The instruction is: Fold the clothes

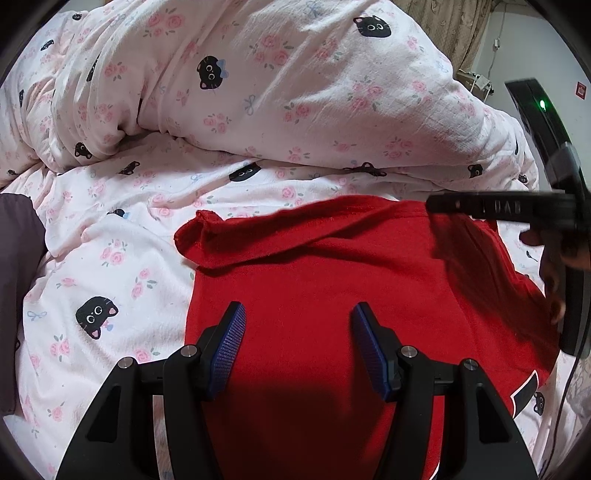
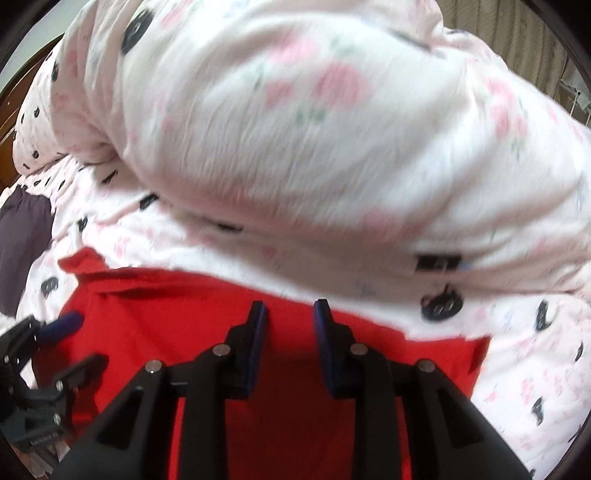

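A red garment lies spread on the bed, with one sleeve folded across its top left. My left gripper hovers over the garment's middle, jaws open and nothing between them. In the blurred right wrist view my right gripper stands over the red garment near its far edge. Its jaws are narrowly apart, and only cloth shows behind the gap. The right tool's black body and a hand reach in over the garment's right side. A blue pad of the left gripper shows at the left edge.
The bed sheet is white with roses and black cat faces. A bulky duvet in the same print is heaped just behind the garment, also filling the right view. A dark grey cloth lies at the left. A curtain hangs behind.
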`<state>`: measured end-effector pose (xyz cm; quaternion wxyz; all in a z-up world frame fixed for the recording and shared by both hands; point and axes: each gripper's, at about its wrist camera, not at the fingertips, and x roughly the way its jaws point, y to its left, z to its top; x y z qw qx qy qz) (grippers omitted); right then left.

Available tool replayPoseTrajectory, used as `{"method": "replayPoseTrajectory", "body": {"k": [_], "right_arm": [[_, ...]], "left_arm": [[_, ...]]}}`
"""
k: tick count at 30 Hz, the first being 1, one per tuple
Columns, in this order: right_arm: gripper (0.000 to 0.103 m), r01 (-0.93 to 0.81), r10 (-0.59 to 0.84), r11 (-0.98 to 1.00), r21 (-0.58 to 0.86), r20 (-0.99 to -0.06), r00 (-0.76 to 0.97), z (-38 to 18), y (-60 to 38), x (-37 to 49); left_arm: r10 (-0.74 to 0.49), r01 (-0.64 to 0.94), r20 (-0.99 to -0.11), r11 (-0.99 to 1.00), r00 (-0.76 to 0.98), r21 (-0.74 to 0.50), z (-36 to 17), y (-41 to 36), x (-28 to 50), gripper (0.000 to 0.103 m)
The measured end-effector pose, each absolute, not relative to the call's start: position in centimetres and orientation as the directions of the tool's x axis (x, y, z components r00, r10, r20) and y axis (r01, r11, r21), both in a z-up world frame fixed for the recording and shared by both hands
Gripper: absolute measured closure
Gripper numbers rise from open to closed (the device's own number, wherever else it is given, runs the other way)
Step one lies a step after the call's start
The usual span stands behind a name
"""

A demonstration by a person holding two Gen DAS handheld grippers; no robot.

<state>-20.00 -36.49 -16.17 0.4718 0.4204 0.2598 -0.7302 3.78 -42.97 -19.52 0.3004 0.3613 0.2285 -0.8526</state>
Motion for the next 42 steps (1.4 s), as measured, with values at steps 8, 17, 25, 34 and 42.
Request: {"method": "replayPoseTrajectory", "body": {"k": [8,17,25,34,42], "right_arm": [[0.075,0.965,-0.499,-0.247,0.091,-0.866,-0.046,-15.2,-38.1,-16.5],[0.075,0.988,-0.417,-0.115,0.104,-0.908,0.047,-18.6,-41.9,-11.6],[0.075,0.984,-0.408,-0.163,0.072,-0.913,-0.001,-18.8,-45.9,-11.7],[0.075,0.977,-0.464,-0.205,0.058,-0.885,-0.045,-16.2,-47.1,-12.4],[0.074,0.966,-0.493,-0.249,0.067,-0.868,-0.067,-14.8,-42.5,-14.6]], "left_arm": [[-0.349,0.687,-0.751,-0.702,-0.56,-0.187,-19.0,-43.2,4.0,0.048],[-0.345,0.693,-0.762,-0.697,-0.547,-0.182,-19.2,-43.0,4.3,0.048],[-0.35,0.697,-0.766,-0.696,-0.539,-0.172,-19.5,-43.0,4.1,0.048],[-0.346,0.697,-0.769,-0.696,-0.538,-0.174,-19.6,-43.0,4.0,0.048],[-0.345,0.699,-0.772,-0.693,-0.534,-0.174,-19.6,-43.0,4.0,0.048]]}}
